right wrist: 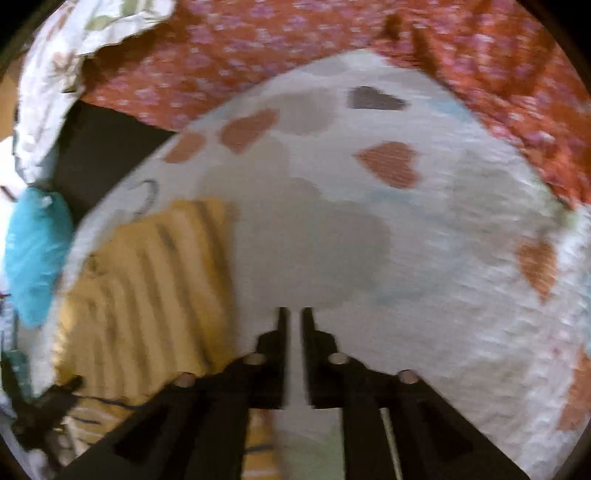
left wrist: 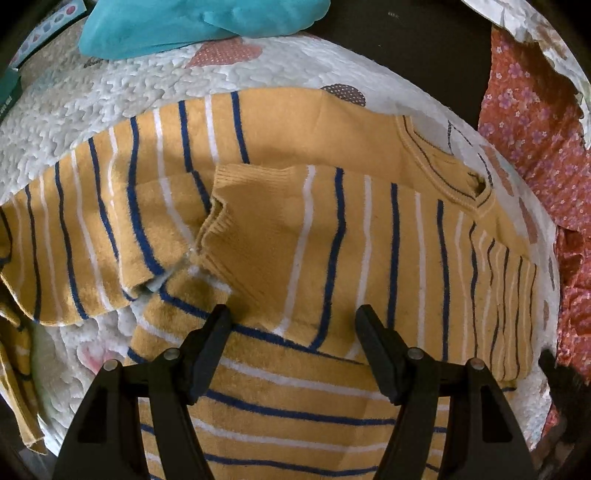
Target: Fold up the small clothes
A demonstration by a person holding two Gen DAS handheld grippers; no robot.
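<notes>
The right wrist view is smearing badly, so edges there are soft and the sweater [right wrist: 147,295] is showing only as a yellow, dark-striped blur at lower left, partly running under the right gripper [right wrist: 294,314]. That gripper's jaws are standing a narrow slit apart with nothing between them, only the white quilt [right wrist: 461,258] with its heart patches showing through the gap; they are pointing steeply down at it. A black shape at the lower left edge is too blurred to name.

In the left wrist view things are sharp. The sweater [left wrist: 277,229] is lying flat on the quilt [left wrist: 92,110], a sleeve folded across the body with its ribbed cuff [left wrist: 229,206] near the middle and the collar [left wrist: 454,177] off to the right. Its left end is getting cut off by the picture's edge, and its near part is disappearing beneath the left gripper [left wrist: 293,325]. That gripper is hanging above the sweater, tilted steeply down, jaws spread wide and gripping nothing; whether the fingertips are touching the knit is hard to tell.

A teal cloth [left wrist: 192,26] is sitting at the top, cropped by the frame, and a red flowered cloth [left wrist: 532,122] is lying beside the quilt on the right.
</notes>
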